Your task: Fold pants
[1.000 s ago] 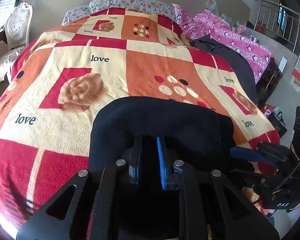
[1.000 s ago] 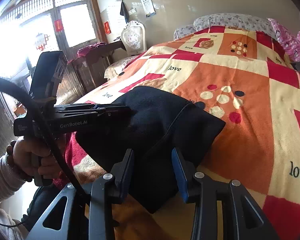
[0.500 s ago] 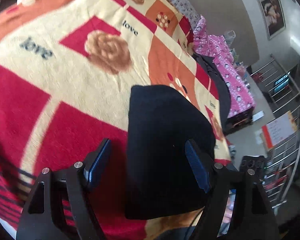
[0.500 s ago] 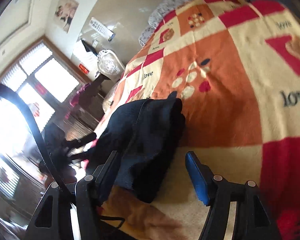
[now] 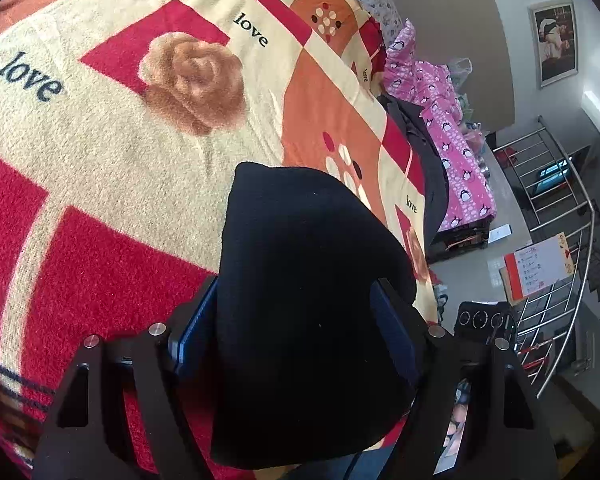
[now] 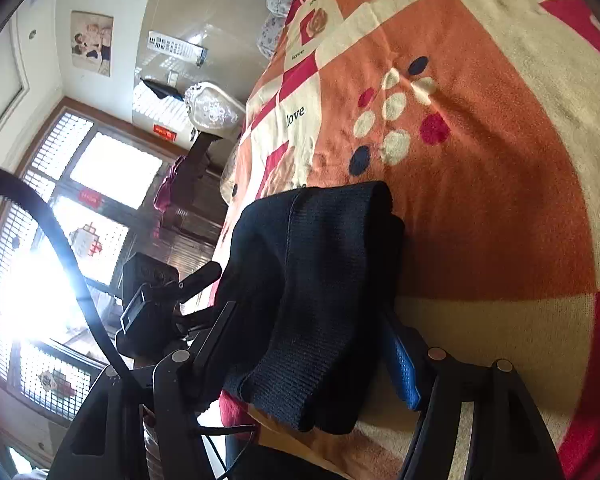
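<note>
Folded black pants are lying on the patterned bed blanket near its edge. Left hand-held gripper is straddling them, jaws just closing slightly but wide, not gripping; right hand-held gripper likewise, jaws narrowing, pads apparently off the fabric.

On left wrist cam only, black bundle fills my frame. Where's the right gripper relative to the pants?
Observer: The right gripper straddles the near end of the folded pants. Its jaws have just been closing with cloth between them; pad contact is unclear.
Operator: What's that near end?
Observer: A ribbed knit band, doubled over, lying on the blanket.
Operator: Background on that side?
Observer: A bright window and a white chair beside the bed.
</note>
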`<state>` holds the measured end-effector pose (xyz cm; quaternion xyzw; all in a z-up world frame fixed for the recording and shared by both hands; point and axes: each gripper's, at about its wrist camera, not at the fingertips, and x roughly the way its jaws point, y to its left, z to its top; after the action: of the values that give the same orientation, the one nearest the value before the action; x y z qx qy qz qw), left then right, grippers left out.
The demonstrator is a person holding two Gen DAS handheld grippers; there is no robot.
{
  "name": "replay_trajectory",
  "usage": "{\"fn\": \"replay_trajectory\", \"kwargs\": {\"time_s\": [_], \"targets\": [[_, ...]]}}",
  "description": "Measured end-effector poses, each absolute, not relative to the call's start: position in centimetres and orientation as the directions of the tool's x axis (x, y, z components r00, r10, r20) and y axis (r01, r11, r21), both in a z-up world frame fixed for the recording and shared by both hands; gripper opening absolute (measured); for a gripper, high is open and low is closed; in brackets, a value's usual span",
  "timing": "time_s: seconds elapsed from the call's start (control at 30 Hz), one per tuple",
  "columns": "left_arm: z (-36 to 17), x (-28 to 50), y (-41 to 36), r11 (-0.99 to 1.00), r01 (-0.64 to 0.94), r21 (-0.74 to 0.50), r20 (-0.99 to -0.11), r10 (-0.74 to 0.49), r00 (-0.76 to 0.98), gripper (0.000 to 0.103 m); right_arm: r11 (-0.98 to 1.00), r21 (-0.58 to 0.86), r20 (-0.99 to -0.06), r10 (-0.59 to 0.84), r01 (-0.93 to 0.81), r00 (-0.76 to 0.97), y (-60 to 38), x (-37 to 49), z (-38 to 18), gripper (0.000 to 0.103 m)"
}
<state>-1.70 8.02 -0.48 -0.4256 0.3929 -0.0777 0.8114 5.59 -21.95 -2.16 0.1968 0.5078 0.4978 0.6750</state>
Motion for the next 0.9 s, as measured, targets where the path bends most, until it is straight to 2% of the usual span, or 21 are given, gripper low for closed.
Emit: {"fn": "replay_trajectory", "kwargs": {"time_s": [0.03,0.07,0.17,0.27,0.33,0.6,0.77,0.83,0.9], "targets": [[-0.6,-1.8,8.3,0.625,-0.224,-0.748,-0.579,-0.45,0.68,0.059,0.428,0.759,-0.495,0.869,-0.491,-0.009,-21.8,5.5,-2.0,0.051],[-0.8,-2.0,8.5,0.625,-0.243,-0.742,-0.59,-0.437,0.679,0.049,0.427,0.752,-0.493,0.87,-0.502,0.002,-21.9,5.4,-1.9,0.04],[-1.0,-2.5,8.8,0.606,-0.243,-0.757,-0.573,-0.438,0.693,0.038,0.403,0.745,-0.464,0.885,-0.532,0.02,-22.9,5.3,-2.3,0.026],[0.4,-2.5,7.4,0.694,-0.236,-0.68,-0.618,-0.369,0.694,0.036,0.402,0.705,-0.46,0.886,-0.585,0.055,-22.9,5.0,-1.6,0.019],[1.5,-2.0,6.8,0.721,-0.216,-0.658,-0.617,-0.351,0.704,0.036,0.404,0.686,-0.455,0.887,-0.606,0.077,-23.1,5.4,-0.9,0.016],[4.0,6.3,5.5,0.736,-0.116,-0.667,-0.571,-0.405,0.715,0.036,0.453,0.664,-0.449,0.878,-0.595,0.168,-25.0,11.7,2.0,0.014],[1.9,11.6,5.4,0.727,-0.123,-0.676,-0.585,-0.426,0.69,0.036,0.506,0.632,-0.487,0.849,-0.587,0.207,-25.0,16.5,2.4,0.014],[0.3,12.9,5.8,0.741,-0.156,-0.653,-0.623,-0.409,0.667,0.036,0.519,0.63,-0.512,0.837,-0.577,0.193,-24.2,18.3,1.3,0.014],[-0.6,13.0,6.4,0.726,-0.159,-0.669,-0.611,-0.417,0.673,0.038,0.519,0.633,-0.528,0.832,-0.574,0.171,-23.5,19.2,-0.5,0.014]]}}
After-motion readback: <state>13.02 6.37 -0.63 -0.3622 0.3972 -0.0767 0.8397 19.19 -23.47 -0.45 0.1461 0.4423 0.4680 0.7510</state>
